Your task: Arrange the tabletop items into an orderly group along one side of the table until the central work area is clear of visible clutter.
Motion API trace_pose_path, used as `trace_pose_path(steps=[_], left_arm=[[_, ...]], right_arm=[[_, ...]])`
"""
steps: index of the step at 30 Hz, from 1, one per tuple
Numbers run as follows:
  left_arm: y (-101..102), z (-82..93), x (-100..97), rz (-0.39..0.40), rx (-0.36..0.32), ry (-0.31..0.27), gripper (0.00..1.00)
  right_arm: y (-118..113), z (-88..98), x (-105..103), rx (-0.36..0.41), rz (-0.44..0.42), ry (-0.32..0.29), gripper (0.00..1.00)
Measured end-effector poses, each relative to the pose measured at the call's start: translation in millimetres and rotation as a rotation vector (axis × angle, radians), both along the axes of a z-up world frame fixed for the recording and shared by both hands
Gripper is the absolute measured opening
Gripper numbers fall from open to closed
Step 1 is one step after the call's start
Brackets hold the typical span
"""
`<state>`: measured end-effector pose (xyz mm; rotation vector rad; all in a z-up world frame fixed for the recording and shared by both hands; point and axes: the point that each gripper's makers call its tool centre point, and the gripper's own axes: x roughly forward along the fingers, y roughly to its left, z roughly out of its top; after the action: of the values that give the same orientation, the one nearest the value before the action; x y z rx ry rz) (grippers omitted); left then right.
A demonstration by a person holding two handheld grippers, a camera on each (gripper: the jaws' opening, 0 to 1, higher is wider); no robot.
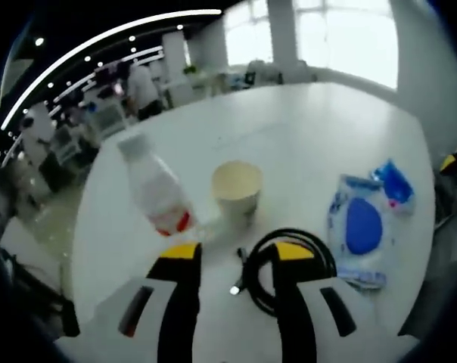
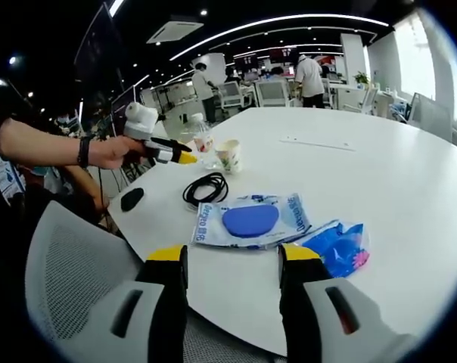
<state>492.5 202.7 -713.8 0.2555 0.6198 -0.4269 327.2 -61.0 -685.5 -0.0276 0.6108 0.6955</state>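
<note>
From the right gripper view, a dark mouse-like object [image 2: 132, 199] at the desk [image 2: 380, 174] edge and a mesh chair back [image 2: 77, 280] are seen; the left hand-held gripper [image 2: 184, 158] is also seen there, held by a person's hand [image 2: 111, 151] at ten o'clock. In the left gripper view, the plastic bottle [image 1: 156, 189] is seen tilted, with a white cap and red label, at eleven o'clock just beyond the released left hand-held gripper [image 1: 232, 253]. The paper cup [image 1: 237, 189] stands at twelve o'clock, and the coiled black cable [image 1: 289, 261] lies partly under the right jaw. The white-and-blue wipes pack [image 1: 357, 231] lies at two o'clock, the blue packet [image 1: 395, 184] beyond it. The right hand-held gripper [image 2: 232, 257] is released, with the wipes pack just ahead.
</note>
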Motion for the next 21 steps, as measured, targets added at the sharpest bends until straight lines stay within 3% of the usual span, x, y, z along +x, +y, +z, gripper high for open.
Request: trace_pose_path(steps=[14, 21], left_arm=[[-2, -2.7, -13.5, 0.006, -0.002, 0.004, 0.33], [-5, -5.9, -31.2, 0.061, -0.067, 0.008, 0.33]], right_arm=[[-1, 0.9, 0, 0.004, 0.000, -0.003, 0.47], [2, -2.9, -2, -0.012, 0.016, 0.008, 0.47]])
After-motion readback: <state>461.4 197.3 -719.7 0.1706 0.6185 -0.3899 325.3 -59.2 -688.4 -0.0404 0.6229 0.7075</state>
